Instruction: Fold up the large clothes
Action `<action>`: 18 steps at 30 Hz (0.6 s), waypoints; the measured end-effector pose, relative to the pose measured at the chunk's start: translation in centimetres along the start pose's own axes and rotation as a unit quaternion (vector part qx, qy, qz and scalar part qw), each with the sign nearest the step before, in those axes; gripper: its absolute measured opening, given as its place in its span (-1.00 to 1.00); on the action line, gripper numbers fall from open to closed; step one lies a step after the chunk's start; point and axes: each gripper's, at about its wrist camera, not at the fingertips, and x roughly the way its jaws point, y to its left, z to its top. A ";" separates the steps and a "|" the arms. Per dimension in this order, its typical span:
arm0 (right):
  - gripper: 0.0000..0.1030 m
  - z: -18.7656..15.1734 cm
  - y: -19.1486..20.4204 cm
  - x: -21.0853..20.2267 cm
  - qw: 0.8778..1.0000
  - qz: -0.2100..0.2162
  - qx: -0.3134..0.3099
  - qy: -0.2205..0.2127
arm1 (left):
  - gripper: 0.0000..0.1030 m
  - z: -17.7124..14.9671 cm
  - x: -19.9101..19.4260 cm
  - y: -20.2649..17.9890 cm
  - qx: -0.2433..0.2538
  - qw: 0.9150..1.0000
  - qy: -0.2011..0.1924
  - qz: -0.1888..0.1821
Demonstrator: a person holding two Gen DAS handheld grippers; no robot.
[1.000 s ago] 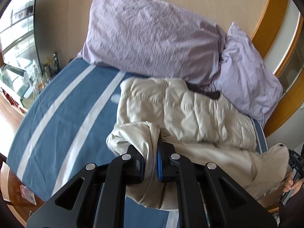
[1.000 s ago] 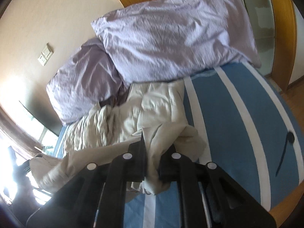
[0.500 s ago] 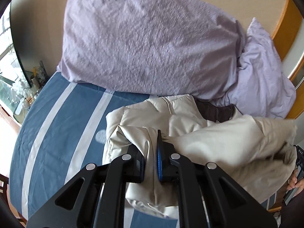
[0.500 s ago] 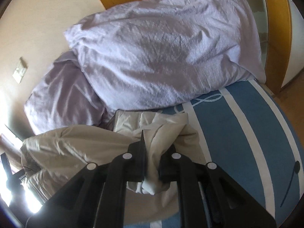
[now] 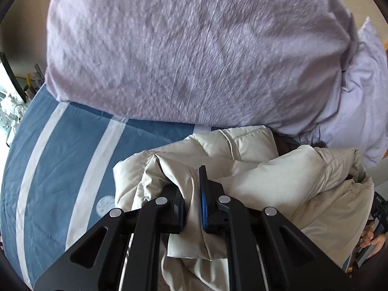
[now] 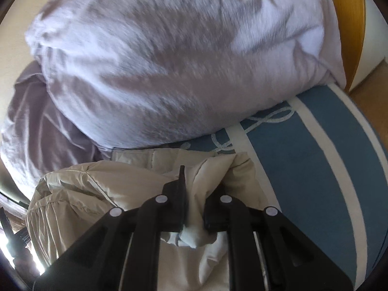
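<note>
A cream quilted puffer jacket (image 5: 278, 169) lies bunched on the blue bed, right below the pillows. My left gripper (image 5: 192, 194) is shut on a fold of the jacket's edge, with fabric pinched between its jaws. My right gripper (image 6: 194, 194) is shut on another fold of the jacket (image 6: 109, 181), whose light lining hangs between the fingers. Both held edges sit over the jacket's upper part, close to the pillows. The jacket's lower part is hidden under the grippers.
A large lilac pillow (image 5: 194, 48) fills the top of both views and also shows in the right wrist view (image 6: 181, 60). A second lilac pillow (image 5: 359, 97) lies beside it. The blue bedspread with white stripes (image 5: 60, 157) spreads left. A wooden frame (image 6: 349, 24) stands at the right.
Both grippers have carried the held jacket edges forward toward the pillows, folding the jacket over itself. The pillows now loom much larger in both views.
</note>
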 end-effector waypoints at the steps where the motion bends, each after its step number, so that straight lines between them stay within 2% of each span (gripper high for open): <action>1: -0.75 0.1 -0.2 0.5 1.000 -0.001 0.007 0.005 | -0.78 0.4 0.4 -0.1 -0.002 1.000 0.004 0.000; 3: -0.72 0.3 -0.7 1.3 1.000 0.001 0.021 0.013 | -0.76 1.0 1.1 -0.3 -0.007 1.000 0.011 0.000; 9: -0.44 0.8 -1.7 1.5 0.998 0.022 0.059 0.030 | -0.66 2.4 2.3 -0.9 -0.024 0.999 0.048 -0.003; 13: -0.22 1.2 -1.8 -0.7 0.997 0.037 0.066 0.007 | -0.39 3.4 1.3 -0.6 -0.043 0.997 0.053 -0.030; 18: -0.09 1.3 -1.1 -3.1 0.998 0.035 0.046 -0.016 | -0.29 4.1 -0.6 -1.0 -0.041 0.997 0.043 -0.039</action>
